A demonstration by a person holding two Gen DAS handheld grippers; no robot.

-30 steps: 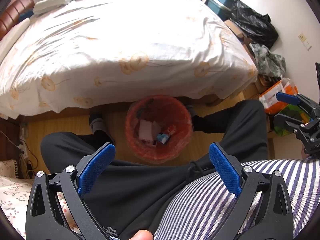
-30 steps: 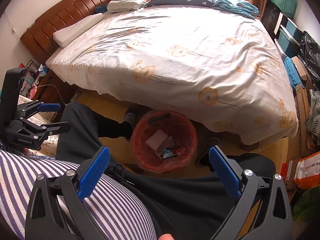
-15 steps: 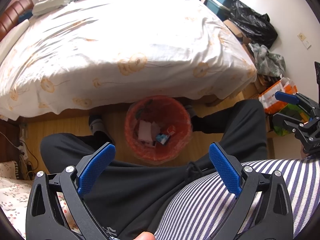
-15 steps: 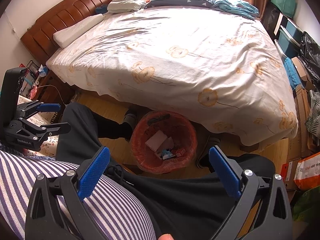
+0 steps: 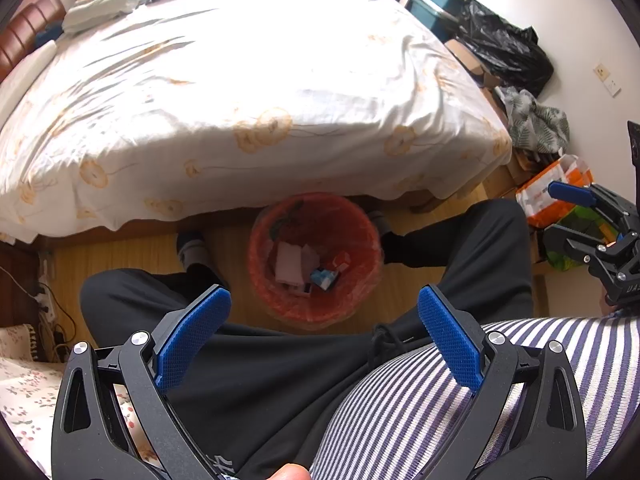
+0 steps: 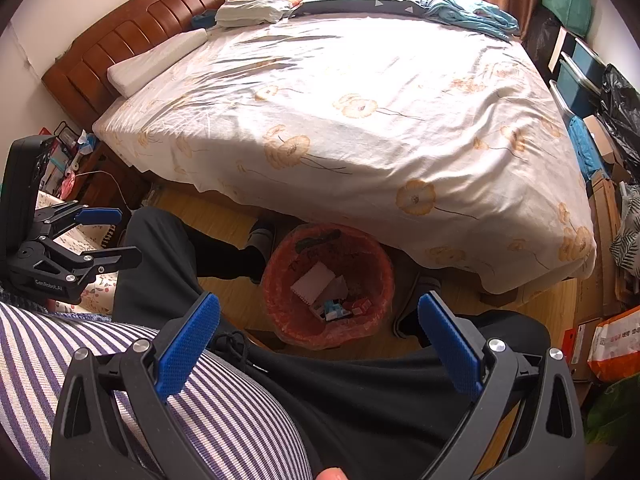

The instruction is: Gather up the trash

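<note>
A: Why both grippers parked over the lap?

B: I reckon it's a rest pose w/ the bin (image 5: 314, 258) in sight. Left gripper (image 5: 324, 332) jaws spread wide, nothing in them; right gripper (image 6: 319, 338) same, wide and bare. Bin sits on the floor between my feet, right by the bed (image 6: 360, 120) edge. Paper and wrappers (image 6: 328, 296) already inside it.

A: Anything in the way?

B: My knees flank the bin, bedsheet overhangs just behind it. Black bags (image 5: 504, 48) and boxes well off, past the bed's foot end.
</note>
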